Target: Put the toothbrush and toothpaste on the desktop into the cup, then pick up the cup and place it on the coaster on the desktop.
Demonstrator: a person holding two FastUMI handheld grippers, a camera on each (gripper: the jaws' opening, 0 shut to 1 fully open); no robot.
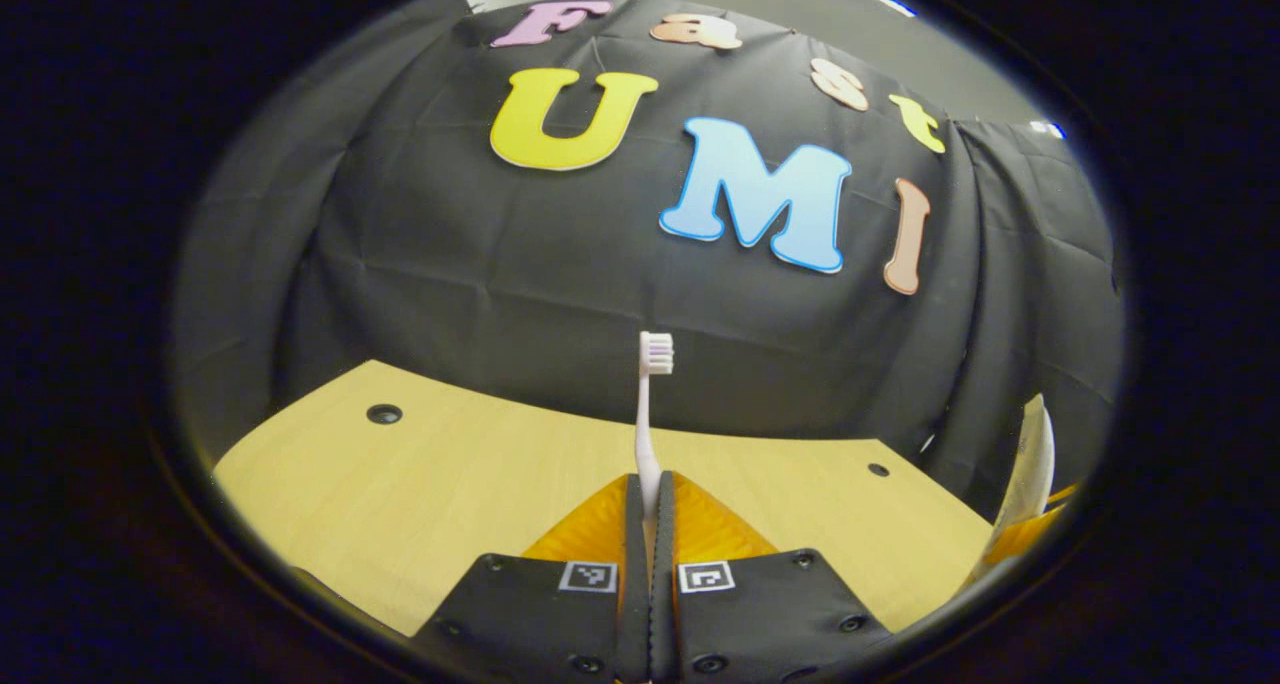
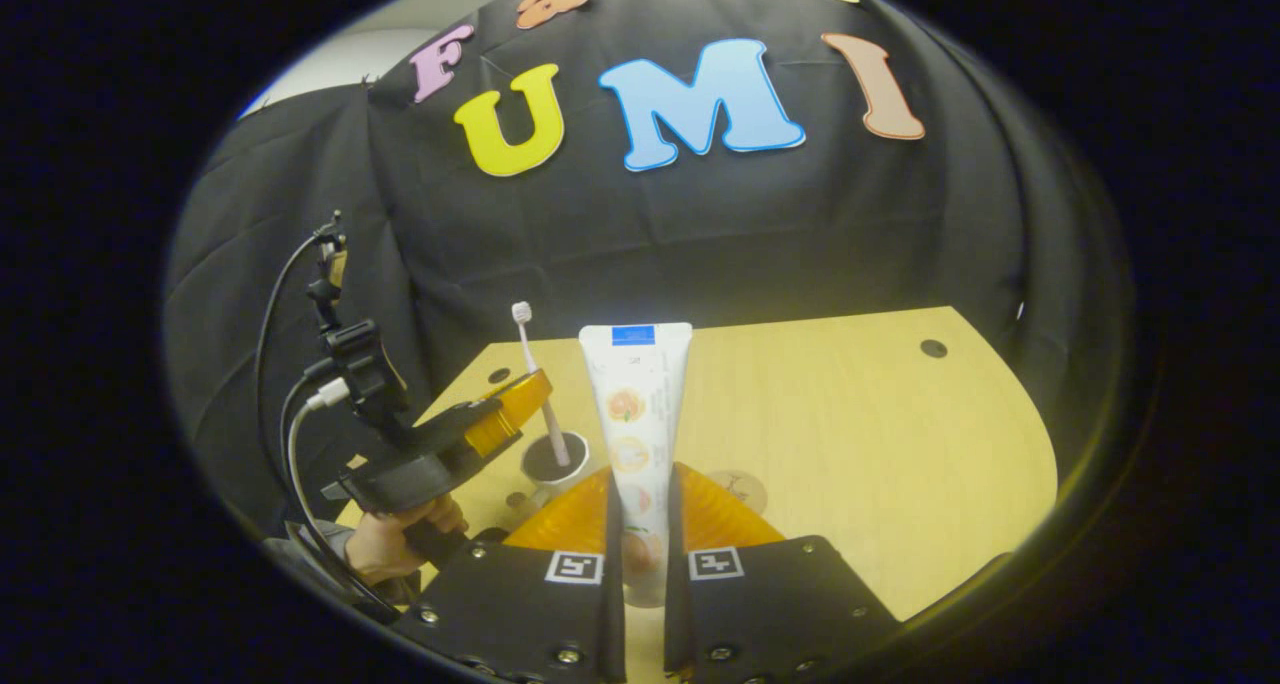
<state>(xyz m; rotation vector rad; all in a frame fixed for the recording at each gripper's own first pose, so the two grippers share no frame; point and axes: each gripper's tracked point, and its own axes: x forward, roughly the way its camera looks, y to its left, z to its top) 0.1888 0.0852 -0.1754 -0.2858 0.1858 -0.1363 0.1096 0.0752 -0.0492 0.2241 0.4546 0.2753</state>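
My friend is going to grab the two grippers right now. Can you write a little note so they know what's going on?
Left gripper: shut on the toothbrush, bristles up. In the right gripper view the brush's lower end seems to dip into the cup, though the fingers have not let go.
Right gripper: shut on the toothpaste, held upright above the table.
The coaster lies on the table just right of the cup, with nothing on it.
Done: both items picked up.
Left: release the toothbrush into the cup, drop in the toothpaste, then lift the cup onto the coaster.
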